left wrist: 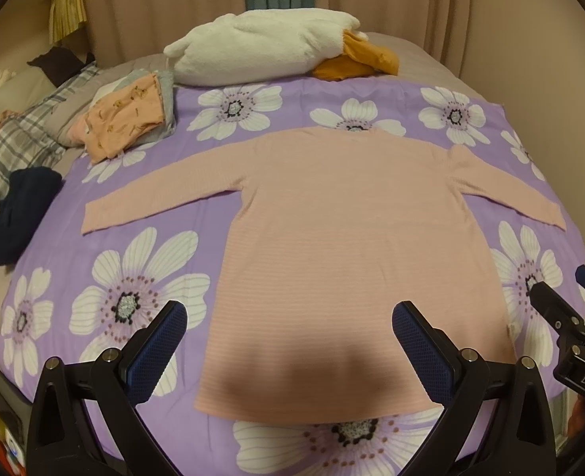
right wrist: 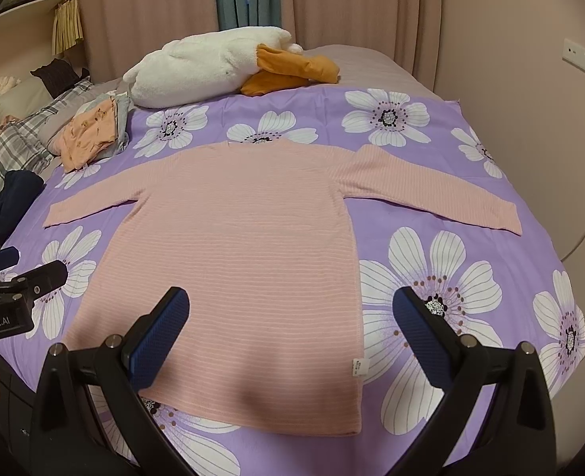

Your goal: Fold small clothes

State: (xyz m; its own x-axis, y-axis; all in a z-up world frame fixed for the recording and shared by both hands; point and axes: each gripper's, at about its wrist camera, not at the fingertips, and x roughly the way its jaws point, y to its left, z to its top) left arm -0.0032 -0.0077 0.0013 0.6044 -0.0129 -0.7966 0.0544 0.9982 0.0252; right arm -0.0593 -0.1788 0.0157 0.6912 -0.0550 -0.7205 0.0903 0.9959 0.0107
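Observation:
A pink ribbed long-sleeved top [left wrist: 344,246] lies flat on the purple flowered sheet [left wrist: 141,214], both sleeves spread out to the sides, hem toward me. It also shows in the right wrist view [right wrist: 236,261]. My left gripper [left wrist: 288,321] is open and empty, above the hem's left half. My right gripper [right wrist: 292,309] is open and empty, above the hem's right corner; it shows at the right edge of the left wrist view [left wrist: 558,289]. The left gripper shows at the left edge of the right wrist view [right wrist: 26,265].
A pile of folded small clothes, orange on top [left wrist: 125,119], sits at the sheet's far left corner. A white plush duck [left wrist: 268,43] lies at the back. A dark blue garment [left wrist: 18,214] and a plaid blanket [left wrist: 26,135] lie at the left. Wall at the right.

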